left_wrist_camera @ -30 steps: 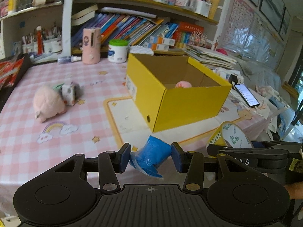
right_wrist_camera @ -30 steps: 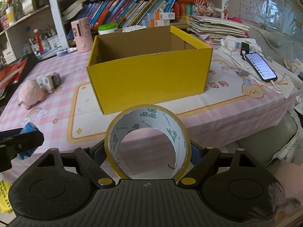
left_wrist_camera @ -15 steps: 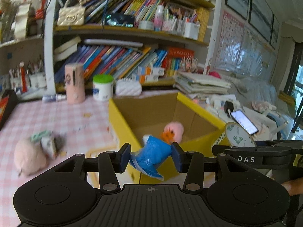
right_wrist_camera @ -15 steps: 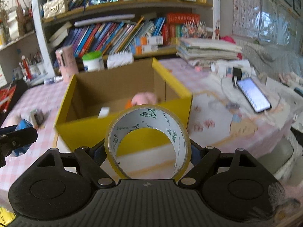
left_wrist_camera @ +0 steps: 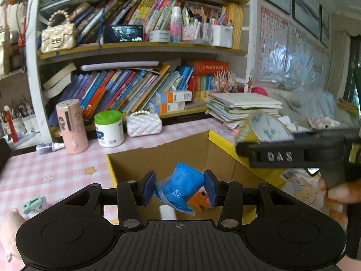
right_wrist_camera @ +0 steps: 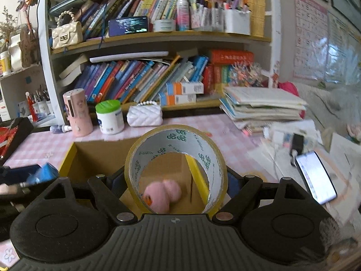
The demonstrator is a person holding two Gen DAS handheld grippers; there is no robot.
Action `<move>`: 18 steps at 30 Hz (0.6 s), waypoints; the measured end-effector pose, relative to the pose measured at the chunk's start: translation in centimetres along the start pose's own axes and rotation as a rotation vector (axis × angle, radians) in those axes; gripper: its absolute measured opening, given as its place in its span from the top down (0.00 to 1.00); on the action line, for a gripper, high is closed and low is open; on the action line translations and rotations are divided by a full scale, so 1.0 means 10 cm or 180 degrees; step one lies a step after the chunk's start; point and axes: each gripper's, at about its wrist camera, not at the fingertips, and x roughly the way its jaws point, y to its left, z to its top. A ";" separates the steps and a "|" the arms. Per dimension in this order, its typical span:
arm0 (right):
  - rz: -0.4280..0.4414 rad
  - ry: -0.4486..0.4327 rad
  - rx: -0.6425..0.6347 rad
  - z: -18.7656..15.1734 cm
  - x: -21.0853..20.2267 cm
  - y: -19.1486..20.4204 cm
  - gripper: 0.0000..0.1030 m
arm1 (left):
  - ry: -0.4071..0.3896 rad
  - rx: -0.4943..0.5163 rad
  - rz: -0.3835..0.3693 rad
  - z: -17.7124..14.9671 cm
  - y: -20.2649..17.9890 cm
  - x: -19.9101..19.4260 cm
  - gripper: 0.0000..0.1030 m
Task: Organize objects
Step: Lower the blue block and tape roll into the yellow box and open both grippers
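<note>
My left gripper (left_wrist_camera: 180,187) is shut on a blue wrapped packet (left_wrist_camera: 180,184) and holds it above the open yellow cardboard box (left_wrist_camera: 158,158). My right gripper (right_wrist_camera: 176,180) is shut on a roll of yellow tape (right_wrist_camera: 200,155) and holds it over the same box (right_wrist_camera: 70,155). The right gripper with the tape roll (left_wrist_camera: 266,128) also shows at the right of the left wrist view. A pink plush toy (right_wrist_camera: 163,194) with orange parts lies inside the box, with a white object (left_wrist_camera: 167,212) beside it.
A pink bottle (left_wrist_camera: 71,125), a green-lidded white jar (left_wrist_camera: 109,127) and a white quilted purse (left_wrist_camera: 144,124) stand behind the box before the bookshelf. A stack of papers (right_wrist_camera: 264,106) and a phone (right_wrist_camera: 315,176) lie right. A pink plush (left_wrist_camera: 9,225) lies left.
Both grippers have risen and moved forward from the table's front edge to above the box, each still holding its object. The box interior now lies beneath them.
</note>
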 end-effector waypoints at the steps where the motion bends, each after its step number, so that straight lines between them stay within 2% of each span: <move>1: 0.0046 0.0000 -0.0053 0.05 0.08 0.00 0.20 | 0.0033 0.0021 0.0021 0.01 -0.01 0.07 0.57; 5: 0.0234 0.0063 -0.0276 0.22 0.38 0.04 0.20 | 0.0208 0.0075 0.0104 0.04 -0.04 0.37 0.57; 9: 0.0423 0.0269 -0.0494 0.28 0.70 0.14 0.20 | 0.0480 0.0114 0.0175 -0.01 -0.05 0.64 0.57; 18: 0.0732 0.0928 -0.0954 0.16 1.30 0.38 0.20 | 0.0946 0.0238 0.0169 -0.13 -0.07 0.95 0.56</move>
